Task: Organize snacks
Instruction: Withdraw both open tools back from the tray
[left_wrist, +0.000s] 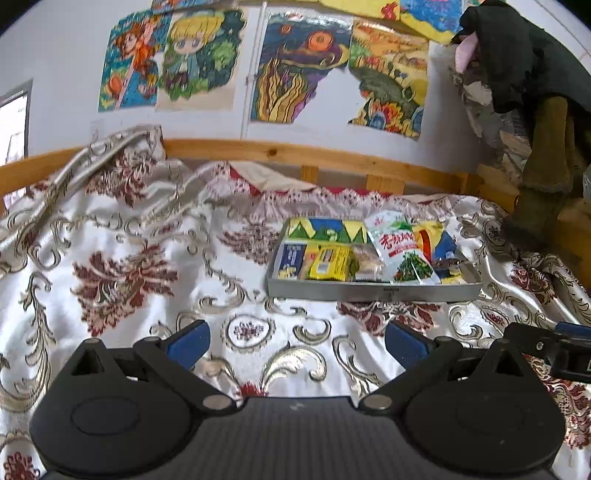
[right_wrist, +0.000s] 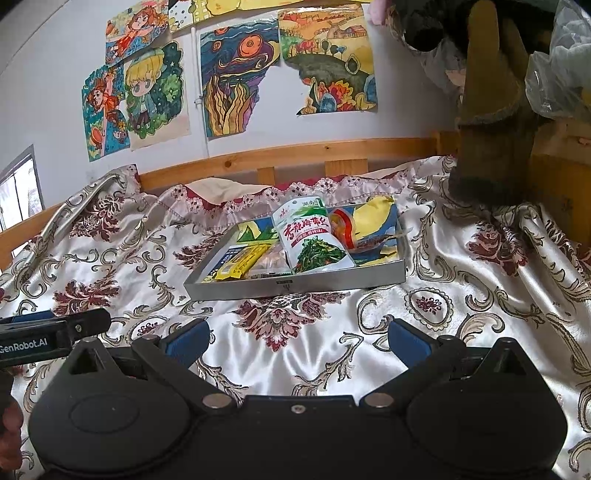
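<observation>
Children's colourful drawings (left_wrist: 199, 59) cover the white wall behind a bed with a wooden rail (left_wrist: 332, 153). Over the bed lies a glossy white bedspread (left_wrist: 122, 236) with dark red flowers and gold scrolls, rumpled toward the far left.

On the bedspread, toward the far right in the left wrist view and near the middle in the right wrist view, sits a shallow grey metal tray (right_wrist: 295, 286) holding the snacks. At its left end lies a blue packet (left_wrist: 290, 260), just beside it a yellow packet (left_wrist: 328, 264), then a clear wrapped snack (left_wrist: 367, 264). A white and green seaweed pouch (right_wrist: 312, 236) with red Chinese lettering leans across the middle, overlapping a yellow, blue and red bag (right_wrist: 369, 221) at the right end.

Left gripper (left_wrist: 295, 343) hovers over the bedspread near the tray, its blue-padded fingers spread wide and holding nothing. Right gripper (right_wrist: 297, 341) is likewise wide open and empty, just short of the tray's near wall. Dark clothing (left_wrist: 524, 55) hangs at the far right.
</observation>
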